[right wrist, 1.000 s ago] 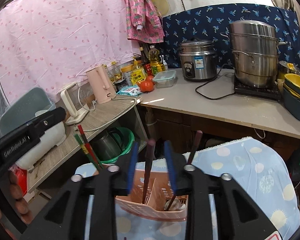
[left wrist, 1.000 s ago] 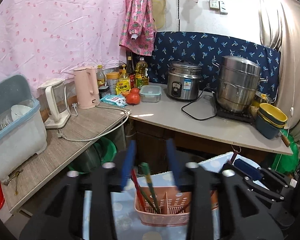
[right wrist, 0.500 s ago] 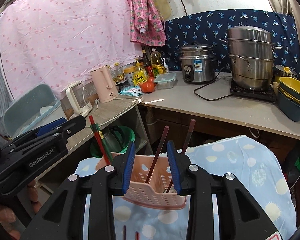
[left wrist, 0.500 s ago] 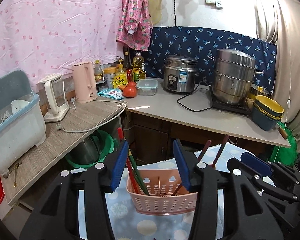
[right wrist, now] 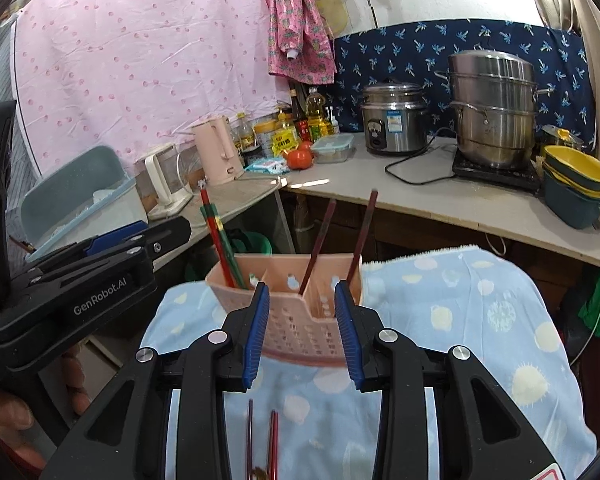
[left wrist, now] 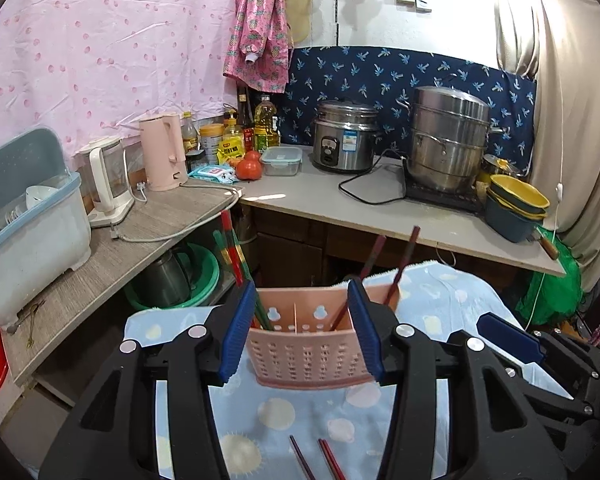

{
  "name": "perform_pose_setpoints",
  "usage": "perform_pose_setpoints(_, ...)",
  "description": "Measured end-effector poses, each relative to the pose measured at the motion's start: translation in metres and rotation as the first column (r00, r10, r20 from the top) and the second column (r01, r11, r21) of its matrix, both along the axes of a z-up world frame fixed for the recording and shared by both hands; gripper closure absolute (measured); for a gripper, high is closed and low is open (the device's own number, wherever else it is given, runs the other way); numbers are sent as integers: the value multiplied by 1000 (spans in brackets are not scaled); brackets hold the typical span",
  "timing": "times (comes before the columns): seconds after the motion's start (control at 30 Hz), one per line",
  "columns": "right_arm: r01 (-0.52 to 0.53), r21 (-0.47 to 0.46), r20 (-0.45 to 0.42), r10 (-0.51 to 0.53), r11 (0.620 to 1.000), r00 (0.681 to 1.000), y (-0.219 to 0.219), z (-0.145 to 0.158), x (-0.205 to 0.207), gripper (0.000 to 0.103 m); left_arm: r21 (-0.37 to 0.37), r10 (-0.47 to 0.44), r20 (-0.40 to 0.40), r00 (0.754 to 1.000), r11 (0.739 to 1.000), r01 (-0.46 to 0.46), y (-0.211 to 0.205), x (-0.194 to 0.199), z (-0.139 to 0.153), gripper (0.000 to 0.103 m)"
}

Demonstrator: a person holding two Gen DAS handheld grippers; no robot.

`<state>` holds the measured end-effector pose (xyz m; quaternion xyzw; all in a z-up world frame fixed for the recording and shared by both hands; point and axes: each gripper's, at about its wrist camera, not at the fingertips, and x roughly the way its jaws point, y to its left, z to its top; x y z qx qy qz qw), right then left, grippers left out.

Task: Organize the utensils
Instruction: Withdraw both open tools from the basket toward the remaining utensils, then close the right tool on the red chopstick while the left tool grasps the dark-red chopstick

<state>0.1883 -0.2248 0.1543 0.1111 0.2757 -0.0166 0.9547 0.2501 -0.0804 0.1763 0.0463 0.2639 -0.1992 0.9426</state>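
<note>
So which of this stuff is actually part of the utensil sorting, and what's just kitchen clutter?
Job:
pink basket
red and green chopsticks
dark chopsticks
loose chopsticks on the cloth

Lying about:
pink kettle
rice cooker
steamer pot
tomatoes
stacked bowls

Rear wall is draped w/ pink spotted cloth [left wrist: 100, 52] & navy leaf-print fabric [left wrist: 400, 76]; grey L-shaped countertop [left wrist: 320, 208] is lit by daylight.

Pink kettle [left wrist: 162, 152], tomatoes [left wrist: 249, 168] and rice cooker [left wrist: 345, 140] line the counter [left wrist: 324, 204] — steel steamer pot [left wrist: 448, 140] farther right.
</note>
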Motion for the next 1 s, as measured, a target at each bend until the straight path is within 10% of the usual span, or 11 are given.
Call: perform_pose_setpoints(1.0,-135,-17,-376,119,991,919,59,-170,-149,70,62,91,-368,926,995,-73,63,-148,-179,51)
